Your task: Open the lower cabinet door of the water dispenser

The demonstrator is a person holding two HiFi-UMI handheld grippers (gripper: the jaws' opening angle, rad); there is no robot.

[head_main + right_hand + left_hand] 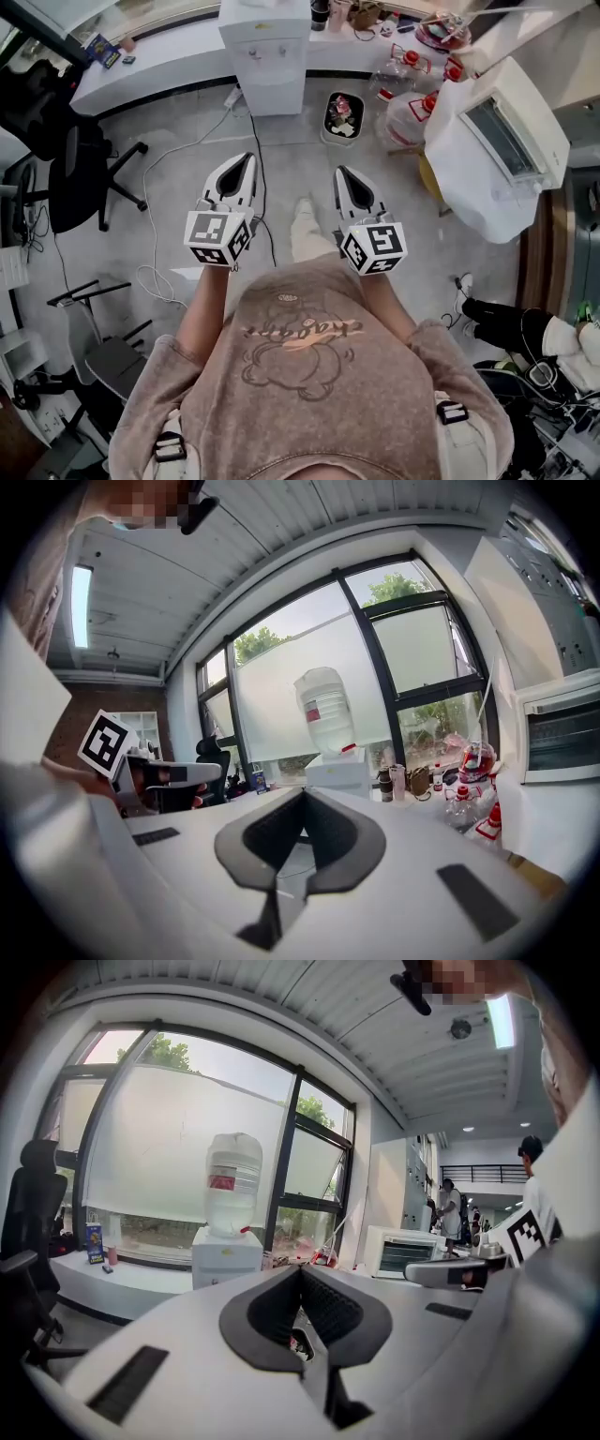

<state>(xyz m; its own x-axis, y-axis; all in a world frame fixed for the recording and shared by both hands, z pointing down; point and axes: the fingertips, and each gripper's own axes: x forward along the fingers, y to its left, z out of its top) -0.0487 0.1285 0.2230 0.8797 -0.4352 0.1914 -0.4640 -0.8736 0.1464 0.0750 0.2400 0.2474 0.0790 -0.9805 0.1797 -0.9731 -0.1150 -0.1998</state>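
**Two grippers face the water dispenser across an office floor.** A person in a beige sweatshirt (309,375) holds the left gripper (247,161) and the right gripper (343,172) side by side above the grey floor (197,197). Both point toward the water dispenser (265,52), which stands against the white counter (150,70) under the windows, well apart from both tips.

In each gripper's own view we see the jaws closed together at the tip, with nothing clamped between them.

The dispenser carries an upturned bottle (232,1183). From above, its lower door (272,94) looks shut. In the two gripper views we cannot see the door, because each gripper's own body covers the lower half of the dispenser.

Between the grippers and the dispenser we see open floor crossed by a black cable (255,141) and a white cable (173,155). Just right of the dispenser lies a dark tray (343,114) of small things. Beyond the tray is a cluster of clear jugs (410,117) with red caps.

A large white box (497,141) with a clear window fills the right side. A black office chair (75,173) stands at the left, off the line between the grippers and the dispenser.
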